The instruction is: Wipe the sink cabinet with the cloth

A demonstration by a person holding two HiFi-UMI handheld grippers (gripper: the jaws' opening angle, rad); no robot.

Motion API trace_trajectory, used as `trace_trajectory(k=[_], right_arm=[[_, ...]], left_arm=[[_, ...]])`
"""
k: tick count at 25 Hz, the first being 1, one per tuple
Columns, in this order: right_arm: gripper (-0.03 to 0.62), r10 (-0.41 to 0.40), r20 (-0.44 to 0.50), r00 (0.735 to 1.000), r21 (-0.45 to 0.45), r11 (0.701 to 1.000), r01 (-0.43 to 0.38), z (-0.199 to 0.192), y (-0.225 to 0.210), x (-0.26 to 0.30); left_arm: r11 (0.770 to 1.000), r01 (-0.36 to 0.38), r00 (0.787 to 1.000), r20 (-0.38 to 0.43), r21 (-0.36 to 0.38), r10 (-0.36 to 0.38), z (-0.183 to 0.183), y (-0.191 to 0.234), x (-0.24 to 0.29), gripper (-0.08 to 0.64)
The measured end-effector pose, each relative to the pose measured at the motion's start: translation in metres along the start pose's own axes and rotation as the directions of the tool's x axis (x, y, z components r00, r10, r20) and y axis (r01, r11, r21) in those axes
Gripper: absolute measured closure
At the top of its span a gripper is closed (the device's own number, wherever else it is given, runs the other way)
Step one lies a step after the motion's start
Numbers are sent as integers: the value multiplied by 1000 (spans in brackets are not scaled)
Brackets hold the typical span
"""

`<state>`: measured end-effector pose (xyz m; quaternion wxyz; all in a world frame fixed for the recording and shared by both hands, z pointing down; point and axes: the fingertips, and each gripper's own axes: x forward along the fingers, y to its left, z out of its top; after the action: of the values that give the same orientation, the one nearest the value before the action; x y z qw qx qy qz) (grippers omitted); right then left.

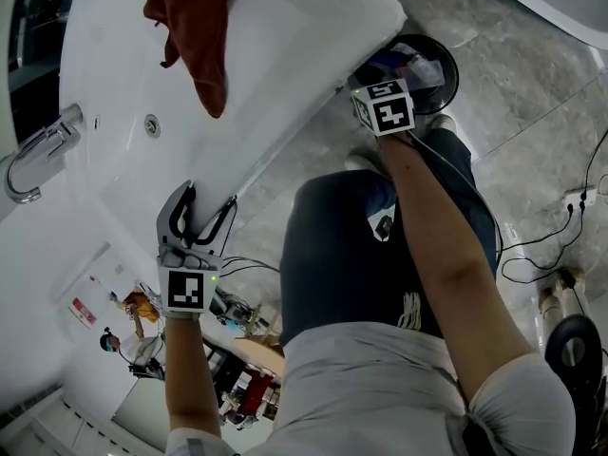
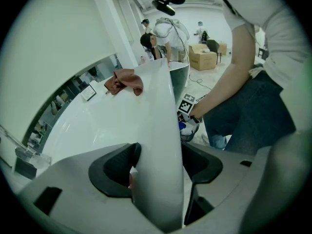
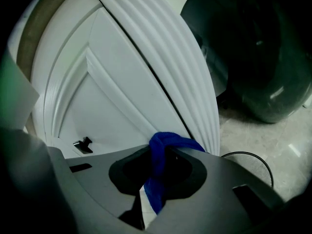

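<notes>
A blue cloth (image 3: 167, 143) is pinched in my right gripper (image 3: 161, 154), which is shut on it and holds it against the white panelled door of the sink cabinet (image 3: 112, 96). In the head view that gripper's marker cube (image 1: 385, 107) sits just under the sink's overhanging edge. My left gripper (image 2: 158, 160) straddles the white sink rim (image 2: 161, 106), with both pads pressed on it; in the head view the left gripper (image 1: 201, 215) is at the rim's near end. A red-brown cloth (image 1: 195, 27) lies draped over the sink top.
A chrome faucet (image 1: 38, 155) stands at the basin's left. A dark round bin (image 1: 432, 65) sits on the tiled floor right beside the cabinet. Cables (image 1: 556, 231) and a power strip (image 1: 581, 198) lie on the floor to the right. The door carries a small black latch (image 3: 84, 144).
</notes>
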<state>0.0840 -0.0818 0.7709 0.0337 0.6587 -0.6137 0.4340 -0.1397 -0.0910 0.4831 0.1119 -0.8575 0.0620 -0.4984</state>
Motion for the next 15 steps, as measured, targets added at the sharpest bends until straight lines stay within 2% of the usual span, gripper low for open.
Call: trace_trajectory(k=[5, 9, 12, 15], right_arm=[[531, 15, 5, 1000, -28, 999, -15, -9, 10, 4], [531, 42, 8, 999, -49, 998, -42, -16, 22, 7], [531, 115, -38, 993, -117, 986, -119, -30, 48, 13], [531, 194, -91, 977, -190, 960, -208, -48, 81, 17]], left_arm=[[1000, 5, 1000, 5, 26, -5, 0, -1, 1, 273], [1000, 2, 1000, 5, 15, -2, 1, 0, 1, 273], [1000, 1, 1000, -2, 8, -1, 0, 0, 1, 273], [1000, 6, 1000, 4, 20, -6, 0, 0, 1, 273]])
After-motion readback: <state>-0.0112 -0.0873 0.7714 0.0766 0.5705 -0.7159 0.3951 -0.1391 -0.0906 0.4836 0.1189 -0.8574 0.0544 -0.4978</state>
